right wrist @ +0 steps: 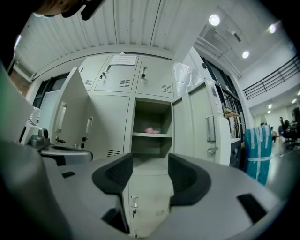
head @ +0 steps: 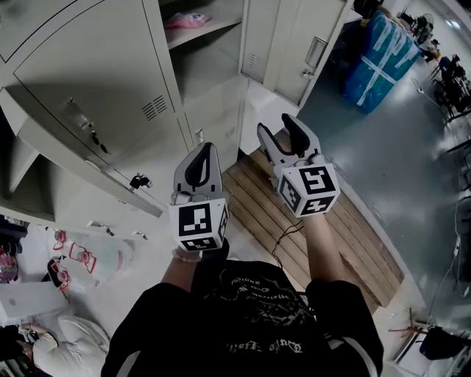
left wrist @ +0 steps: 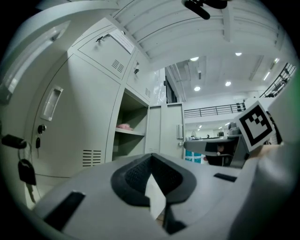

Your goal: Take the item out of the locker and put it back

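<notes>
Pink item [head: 188, 20] lies on the shelf [head: 206, 32] inside the open locker [head: 213, 70], well apart from both grippers, which I hold out in front of the locker. My left gripper [head: 204, 154] has its jaws pressed together with nothing between them. My right gripper [head: 280, 131], just beside it and facing the locker, has its jaws spread and empty.

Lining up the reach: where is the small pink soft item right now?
The small pink soft item lies on the shelf inside the open grey metal locker, straight ahead of the right gripper in the right gripper view.
</notes>
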Tool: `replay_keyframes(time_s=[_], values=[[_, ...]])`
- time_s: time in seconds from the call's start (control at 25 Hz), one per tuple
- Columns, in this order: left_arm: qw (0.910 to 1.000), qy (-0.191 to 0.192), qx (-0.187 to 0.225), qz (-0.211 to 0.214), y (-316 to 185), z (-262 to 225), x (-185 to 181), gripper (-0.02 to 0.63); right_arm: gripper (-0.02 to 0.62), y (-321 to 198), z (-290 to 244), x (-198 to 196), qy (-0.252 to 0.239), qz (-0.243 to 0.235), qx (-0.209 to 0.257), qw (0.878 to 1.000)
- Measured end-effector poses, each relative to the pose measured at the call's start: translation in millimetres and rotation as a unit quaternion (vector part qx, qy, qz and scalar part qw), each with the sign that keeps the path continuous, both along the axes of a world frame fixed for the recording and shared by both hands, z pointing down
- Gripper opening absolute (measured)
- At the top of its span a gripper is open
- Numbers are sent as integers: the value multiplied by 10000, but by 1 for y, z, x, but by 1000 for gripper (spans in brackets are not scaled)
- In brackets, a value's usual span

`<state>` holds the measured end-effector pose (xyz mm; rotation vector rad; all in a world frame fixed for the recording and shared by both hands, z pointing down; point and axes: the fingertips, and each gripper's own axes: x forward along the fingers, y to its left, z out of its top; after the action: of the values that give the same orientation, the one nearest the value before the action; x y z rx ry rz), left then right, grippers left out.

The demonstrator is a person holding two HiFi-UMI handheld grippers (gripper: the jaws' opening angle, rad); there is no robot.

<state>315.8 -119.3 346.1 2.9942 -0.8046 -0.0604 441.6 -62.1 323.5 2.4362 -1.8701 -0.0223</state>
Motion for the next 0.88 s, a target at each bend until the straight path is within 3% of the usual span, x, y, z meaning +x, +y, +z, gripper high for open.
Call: replay_keyframes(time_s=[0.88], values=[[9990,-379,-122,186,56,55,-30,8,236,80,90,-54,-531,353,-290,9975]])
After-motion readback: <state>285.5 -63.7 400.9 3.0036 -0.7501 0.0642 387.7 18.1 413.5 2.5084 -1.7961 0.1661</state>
